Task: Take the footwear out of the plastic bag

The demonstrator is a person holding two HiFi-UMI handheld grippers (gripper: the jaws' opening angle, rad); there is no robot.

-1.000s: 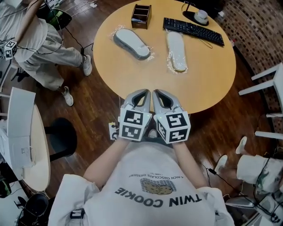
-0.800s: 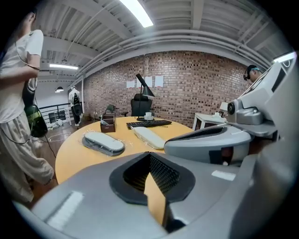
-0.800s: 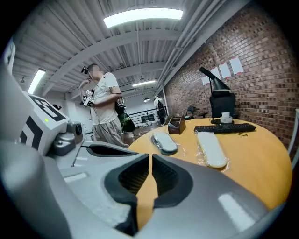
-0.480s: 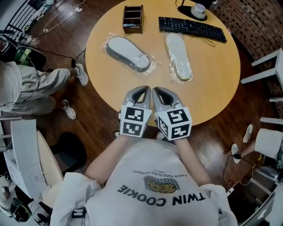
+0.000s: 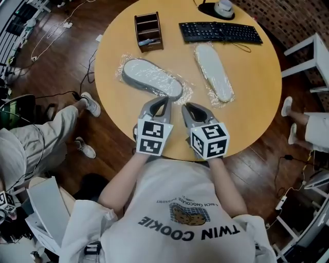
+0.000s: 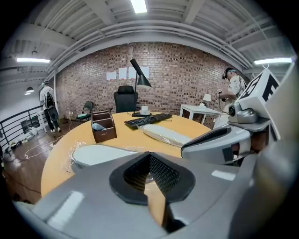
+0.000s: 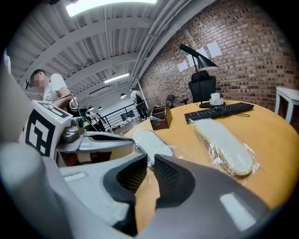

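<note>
Two slippers lie in clear plastic bags on the round wooden table [image 5: 252,110]. The grey one [image 5: 150,78] is at the left, the pale one [image 5: 214,72] at the right. My left gripper [image 5: 161,104] hovers over the table's near edge, its tips just short of the grey slipper's bag [image 6: 100,154], and its jaws are shut with nothing in them. My right gripper [image 5: 190,110] hangs beside it. Its jaws [image 7: 150,163] are opening, a narrow gap shows, and nothing is between them. The pale slipper [image 7: 224,144] lies ahead to its right.
A brown desk organiser [image 5: 147,31], a black keyboard [image 5: 220,32] and a lamp base [image 5: 223,7] stand at the table's far side. A seated person's legs [image 5: 46,138] are on the left. White furniture [image 5: 308,56] stands on the right.
Both grippers have moved forward over the table's edge, closer to the grey slipper. The right gripper's jaws have parted a little.
</note>
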